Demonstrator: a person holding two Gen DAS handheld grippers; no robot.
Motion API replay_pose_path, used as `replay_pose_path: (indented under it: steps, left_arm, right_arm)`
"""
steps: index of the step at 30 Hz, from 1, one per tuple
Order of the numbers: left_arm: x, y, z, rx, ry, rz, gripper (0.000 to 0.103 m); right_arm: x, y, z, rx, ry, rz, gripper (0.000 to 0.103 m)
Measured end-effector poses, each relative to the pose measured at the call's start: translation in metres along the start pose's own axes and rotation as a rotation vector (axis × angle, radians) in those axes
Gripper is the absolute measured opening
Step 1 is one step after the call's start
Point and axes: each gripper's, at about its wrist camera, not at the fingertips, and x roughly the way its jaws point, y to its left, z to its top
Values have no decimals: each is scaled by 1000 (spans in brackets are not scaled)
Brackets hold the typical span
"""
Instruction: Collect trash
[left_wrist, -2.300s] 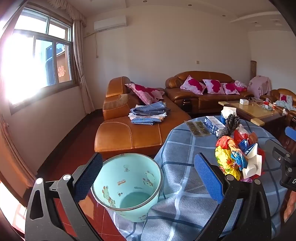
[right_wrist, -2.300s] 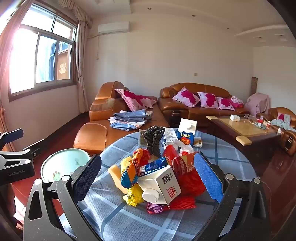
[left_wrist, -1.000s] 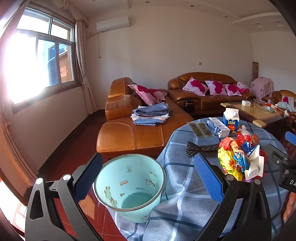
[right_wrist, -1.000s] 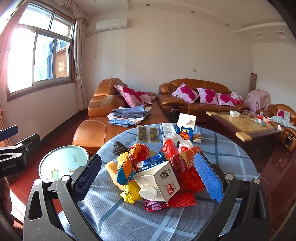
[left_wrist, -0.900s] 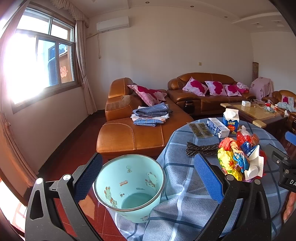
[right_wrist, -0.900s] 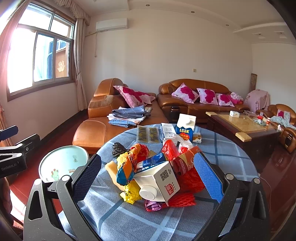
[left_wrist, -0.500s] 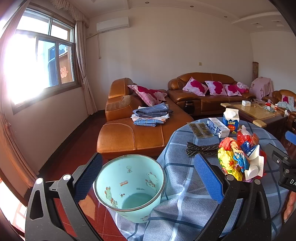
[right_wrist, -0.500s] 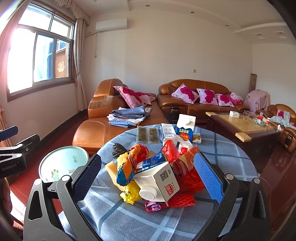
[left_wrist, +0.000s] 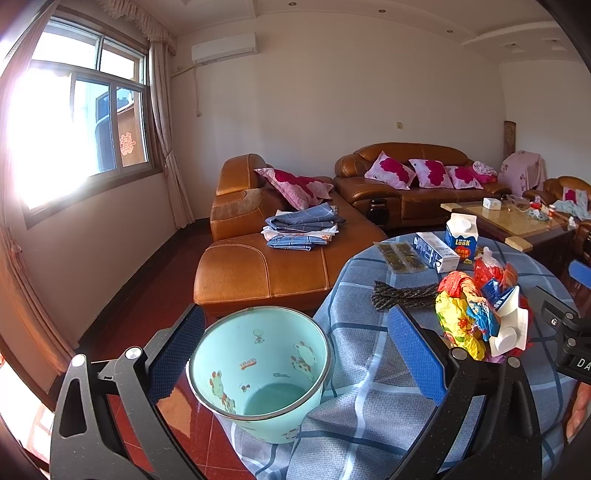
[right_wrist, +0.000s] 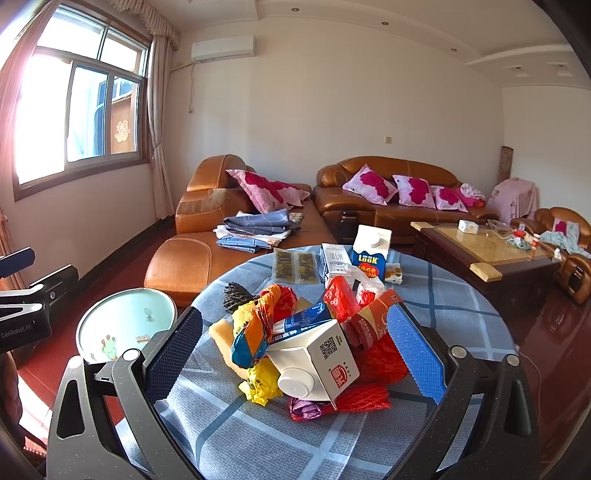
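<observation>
A pile of trash lies on the round table with a blue checked cloth (right_wrist: 461, 317): a white carton (right_wrist: 317, 362), yellow and red bags, an orange wrapper. It also shows in the left wrist view (left_wrist: 480, 317). A pale green bin (left_wrist: 258, 369) stands on the floor beside the table's left edge, also in the right wrist view (right_wrist: 125, 321). My left gripper (left_wrist: 295, 354) is open, its fingers either side of the bin. My right gripper (right_wrist: 295, 347) is open, the pile between its fingers.
A blue LOOK carton (right_wrist: 371, 251), a white box (right_wrist: 334, 260), a flat packet (right_wrist: 295, 264) and a dark rope bundle (left_wrist: 402, 295) lie on the table. Brown leather sofas (left_wrist: 288, 258) stand behind, a coffee table (right_wrist: 487, 251) to the right.
The dark bundle that stood upright on the table now lies flat beside the pile. Both grippers have barely moved over the last second.
</observation>
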Motion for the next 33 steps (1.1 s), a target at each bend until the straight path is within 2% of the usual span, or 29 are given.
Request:
replay_pose_path:
  steps: [26, 33]
  left_arm:
    - [4, 1, -4, -3, 8, 15, 97]
    - [26, -12, -16, 7, 46, -17, 97]
  right_arm:
    - [6, 1, -6, -3, 1, -15, 98]
    - [17, -37, -25, 68, 10, -94, 98]
